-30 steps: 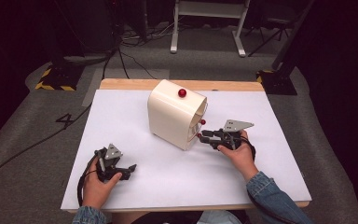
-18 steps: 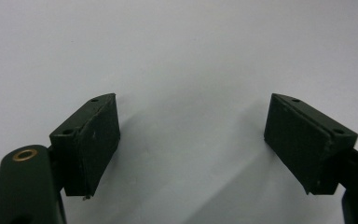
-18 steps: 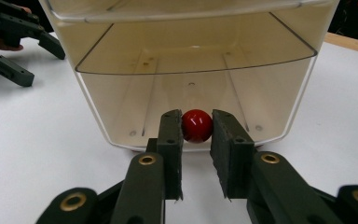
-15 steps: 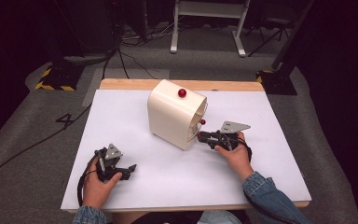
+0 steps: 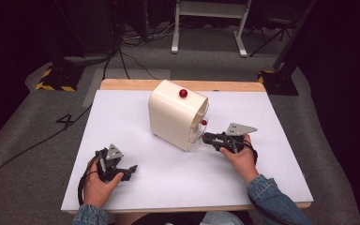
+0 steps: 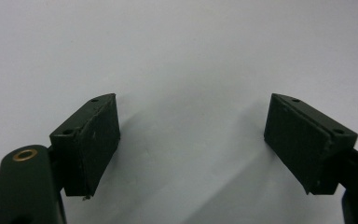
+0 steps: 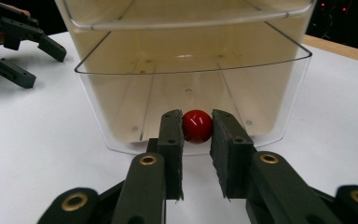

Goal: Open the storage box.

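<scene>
Near the white table's point(image 5: 272, 117) middle, cream drawer cabinet point(image 5: 171, 117) facing right, clear drawer point(image 7: 191, 93) slightly out; right gripper point(image 7: 196, 135) clamped on its red knob point(image 7: 196, 126). Left gripper point(image 6: 191, 140) spread wide, holding nothing.

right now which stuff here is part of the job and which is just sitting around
In the job:
- right gripper, shut on the red knob
- clear drawer of the cream cabinet

Sitting around:
- left gripper, open over the white table
- second red knob on the cabinet
</scene>
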A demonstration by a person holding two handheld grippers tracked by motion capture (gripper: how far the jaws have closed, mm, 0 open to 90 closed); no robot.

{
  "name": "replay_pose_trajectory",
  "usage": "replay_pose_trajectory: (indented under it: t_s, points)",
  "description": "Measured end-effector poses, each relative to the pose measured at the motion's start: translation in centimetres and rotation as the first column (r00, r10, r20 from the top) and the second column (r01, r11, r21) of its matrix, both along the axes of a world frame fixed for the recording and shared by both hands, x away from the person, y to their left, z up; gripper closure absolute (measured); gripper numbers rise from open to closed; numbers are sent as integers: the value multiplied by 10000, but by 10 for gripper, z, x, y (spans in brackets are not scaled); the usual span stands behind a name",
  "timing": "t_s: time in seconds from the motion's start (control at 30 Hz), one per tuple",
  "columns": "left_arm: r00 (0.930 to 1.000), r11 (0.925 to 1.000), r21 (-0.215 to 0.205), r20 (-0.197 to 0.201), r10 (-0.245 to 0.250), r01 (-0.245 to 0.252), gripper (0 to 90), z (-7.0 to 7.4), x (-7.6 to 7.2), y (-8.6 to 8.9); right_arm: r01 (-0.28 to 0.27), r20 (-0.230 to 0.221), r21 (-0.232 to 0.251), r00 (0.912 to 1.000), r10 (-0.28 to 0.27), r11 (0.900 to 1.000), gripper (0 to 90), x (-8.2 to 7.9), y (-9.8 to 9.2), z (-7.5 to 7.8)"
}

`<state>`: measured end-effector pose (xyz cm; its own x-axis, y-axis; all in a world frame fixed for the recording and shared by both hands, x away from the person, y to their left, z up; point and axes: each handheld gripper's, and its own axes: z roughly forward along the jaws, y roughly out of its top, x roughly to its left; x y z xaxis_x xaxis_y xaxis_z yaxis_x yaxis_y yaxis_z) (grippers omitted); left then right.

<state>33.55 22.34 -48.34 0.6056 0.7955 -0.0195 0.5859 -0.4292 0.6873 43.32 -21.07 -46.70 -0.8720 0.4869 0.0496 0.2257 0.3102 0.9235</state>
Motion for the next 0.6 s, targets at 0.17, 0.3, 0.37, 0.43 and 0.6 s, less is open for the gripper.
replay_pose_trajectory:
  t_s: [0.17,0.3,0.37,0.43,0.6]
  points:
    - [10000,10000,-27,-58,-5,5,184,0,1,0,156,48,-8,9999,-156,9999,750,-11,-15,5]
    - [10000,10000,1,-65,-19,19,183,0,1,0,239,17,-68,9997,-239,9997,750,-18,-25,7]
    - [10000,10000,-12,-78,-23,23,183,0,1,0,278,26,-87,9996,-278,9996,750,-22,-30,7]
    - [10000,10000,-17,-74,-17,17,183,0,1,0,311,-8,-73,9995,-311,9995,750,-26,-36,8]
    - [10000,10000,-70,-75,29,-30,183,0,0,0,449,-26,-108,9990,-449,9989,749,-33,-46,9]
